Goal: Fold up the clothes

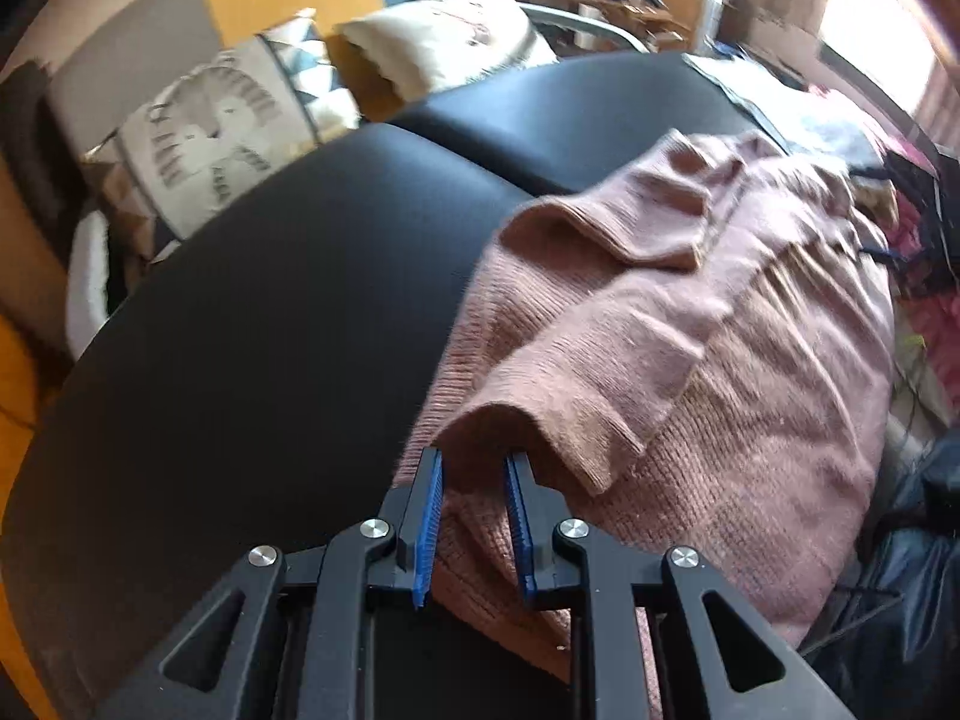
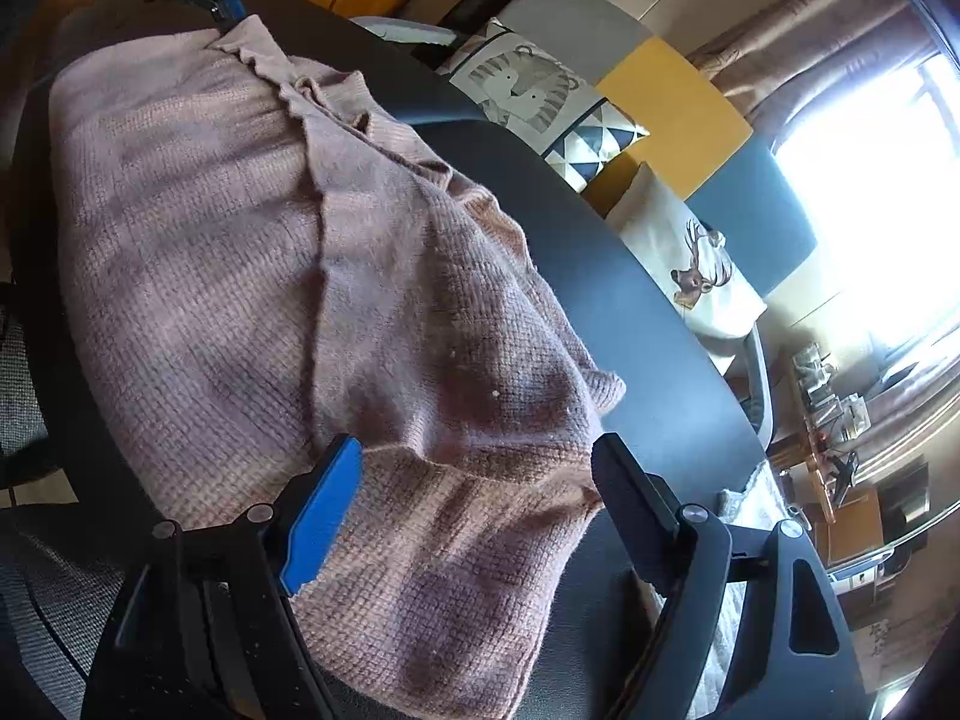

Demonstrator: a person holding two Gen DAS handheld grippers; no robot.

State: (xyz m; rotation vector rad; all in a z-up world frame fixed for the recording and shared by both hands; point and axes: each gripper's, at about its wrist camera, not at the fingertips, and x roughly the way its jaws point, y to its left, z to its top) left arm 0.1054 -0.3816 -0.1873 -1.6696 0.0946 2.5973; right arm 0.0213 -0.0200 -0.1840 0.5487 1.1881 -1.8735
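1. The pink knit sweater [image 1: 690,312] lies on the black round table [image 1: 270,312], filling the 3 o'clock half of the left wrist view.
2. One fold looks under way: a sleeve or side panel is doubled over the body, its ribbed edge lifted.
3. The left gripper [image 1: 474,462] has its jaws partly open around that raised edge at 6 o'clock; whether they pinch it I cannot tell.
4. The right gripper [image 2: 480,456] stands wide open over the near hem, holding nothing.
5. Judged remaining: flattening this flap, then the other side and a final halving.

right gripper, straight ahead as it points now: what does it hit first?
Likely the pink knit sweater: the right gripper is open with bunched knit directly between its fingers. Depth is unclear, but nothing else lies nearer.
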